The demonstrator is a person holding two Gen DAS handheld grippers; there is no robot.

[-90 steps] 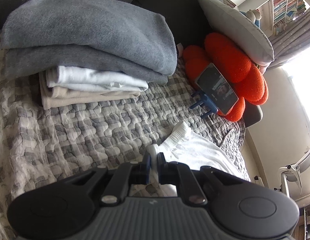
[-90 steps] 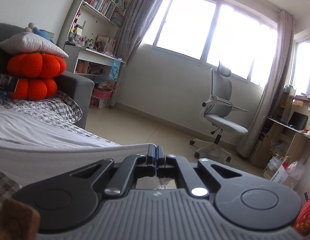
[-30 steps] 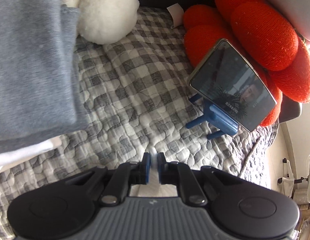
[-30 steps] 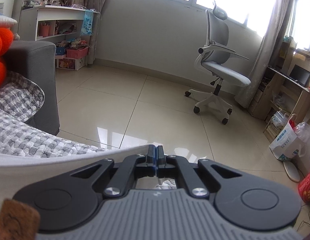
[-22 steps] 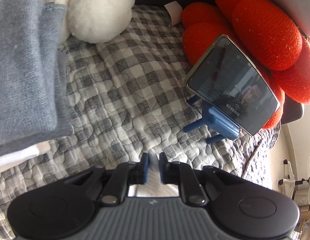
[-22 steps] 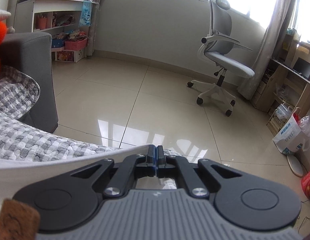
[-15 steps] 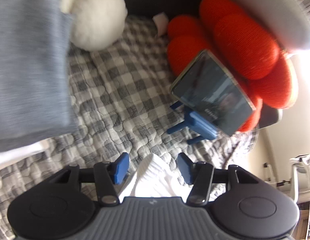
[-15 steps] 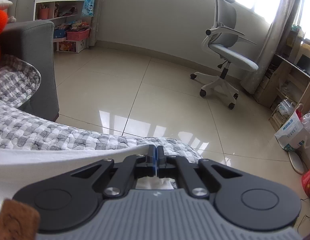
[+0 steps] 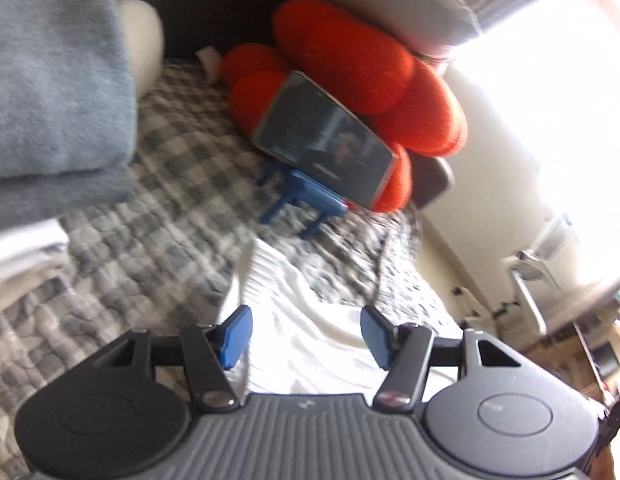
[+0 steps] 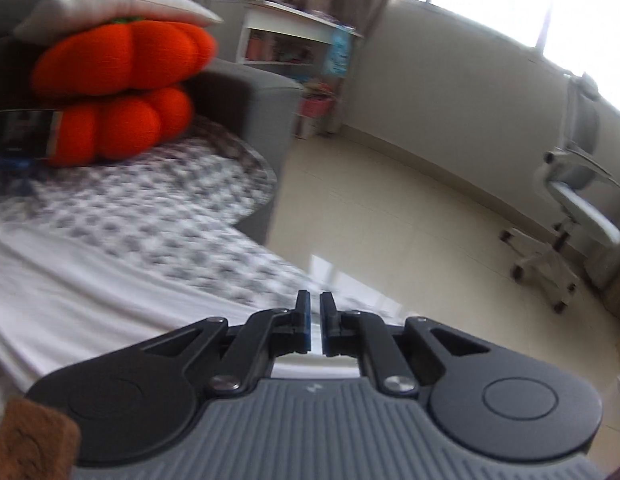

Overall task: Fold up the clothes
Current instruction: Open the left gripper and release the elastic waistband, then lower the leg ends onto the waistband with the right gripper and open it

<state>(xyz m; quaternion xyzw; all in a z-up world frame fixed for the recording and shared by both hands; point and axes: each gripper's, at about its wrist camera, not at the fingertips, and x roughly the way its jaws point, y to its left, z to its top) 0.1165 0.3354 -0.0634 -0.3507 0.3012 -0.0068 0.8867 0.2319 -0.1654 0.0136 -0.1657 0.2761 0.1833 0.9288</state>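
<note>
A white garment lies crumpled on the checked quilt, with its ribbed cuff toward the phone. My left gripper hovers over it, open, blue pads wide apart and touching nothing. In the right wrist view the same white garment stretches flat across the quilt to the left. My right gripper is at its near edge. Its jaws are opening, with a narrow gap between the pads that no longer pinch the cloth. A stack of folded clothes, a grey sweater on top, stands at the left.
A phone on a blue stand leans against orange pumpkin cushions at the sofa's end. A grey pillow lies on the cushions. Beyond the sofa arm are tiled floor and an office chair.
My left gripper opened and let go of the white garment, then swung right. My right gripper's jaws parted slightly and it swung left toward the sofa and cushions.
</note>
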